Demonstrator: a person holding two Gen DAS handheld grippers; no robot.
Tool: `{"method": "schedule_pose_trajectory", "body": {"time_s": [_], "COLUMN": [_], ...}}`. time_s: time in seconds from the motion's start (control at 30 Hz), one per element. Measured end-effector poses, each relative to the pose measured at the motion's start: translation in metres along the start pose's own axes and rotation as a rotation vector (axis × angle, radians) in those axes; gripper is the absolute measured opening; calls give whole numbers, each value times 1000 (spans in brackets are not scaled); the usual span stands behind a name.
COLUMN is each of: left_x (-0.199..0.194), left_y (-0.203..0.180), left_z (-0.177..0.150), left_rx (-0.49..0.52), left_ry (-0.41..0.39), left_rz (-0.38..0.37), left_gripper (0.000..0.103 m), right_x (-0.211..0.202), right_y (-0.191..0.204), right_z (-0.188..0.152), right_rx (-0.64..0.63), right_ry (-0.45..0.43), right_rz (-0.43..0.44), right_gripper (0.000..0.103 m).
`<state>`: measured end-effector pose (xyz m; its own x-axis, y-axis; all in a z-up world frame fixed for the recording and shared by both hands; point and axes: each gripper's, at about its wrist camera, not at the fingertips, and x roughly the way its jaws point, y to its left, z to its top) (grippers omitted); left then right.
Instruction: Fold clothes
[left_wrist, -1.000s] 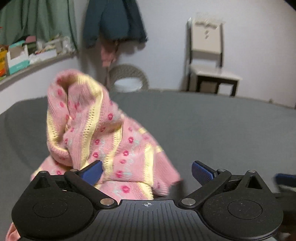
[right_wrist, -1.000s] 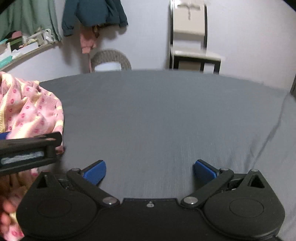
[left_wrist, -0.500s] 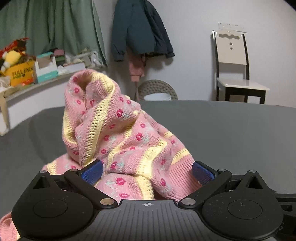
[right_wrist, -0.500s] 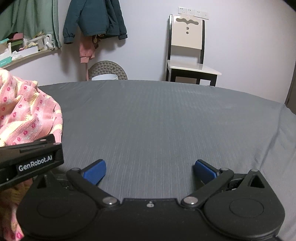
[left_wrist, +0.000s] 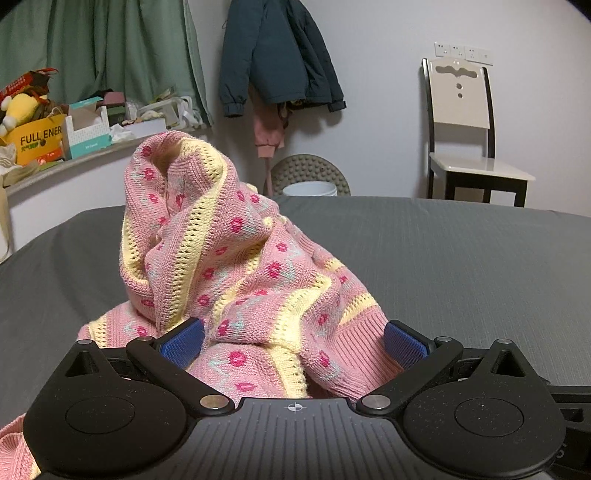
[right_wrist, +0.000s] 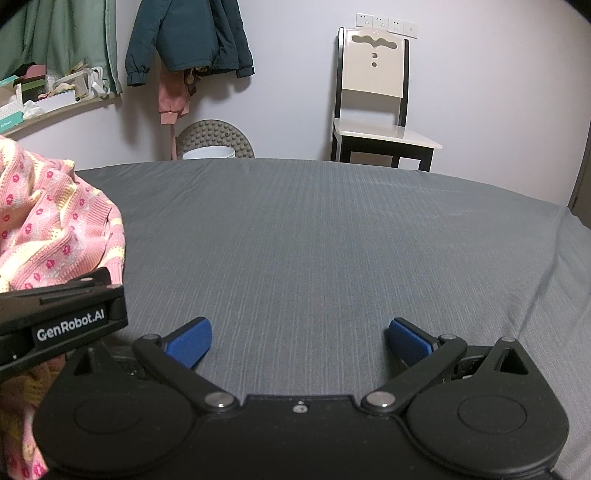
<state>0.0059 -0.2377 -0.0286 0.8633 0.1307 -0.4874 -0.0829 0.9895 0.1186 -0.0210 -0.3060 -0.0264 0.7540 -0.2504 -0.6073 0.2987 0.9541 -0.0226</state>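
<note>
Sweater (left_wrist: 240, 280) lay bunched between wide left jaws; right jaws wide, empty (12 o'clock bare); risk: multi-layer pinch.

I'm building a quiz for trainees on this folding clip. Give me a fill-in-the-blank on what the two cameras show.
1. The pink sweater lies bunched between the fingers of the ____ gripper.
2. The right gripper has its jaws ____ over the bare grey sheet.
3. The sweater's stripes are ____.
4. The chair stands against the ____.

Missing words: left; open; yellow; wall
</note>
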Motion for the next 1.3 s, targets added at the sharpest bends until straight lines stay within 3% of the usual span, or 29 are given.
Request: {"method": "schedule_pose_trajectory", "body": {"time_s": [1.3], "left_x": [5], "left_y": [2], "left_z": [0], "left_rx": [3], "left_ry": [3], "left_rz": [-5], "left_gripper": [103], "right_x": [1], "right_y": [1], "right_z": [3], "right_rx": [2], "right_ry": [8], "right_rz": [-4], "right_gripper": [103]}}
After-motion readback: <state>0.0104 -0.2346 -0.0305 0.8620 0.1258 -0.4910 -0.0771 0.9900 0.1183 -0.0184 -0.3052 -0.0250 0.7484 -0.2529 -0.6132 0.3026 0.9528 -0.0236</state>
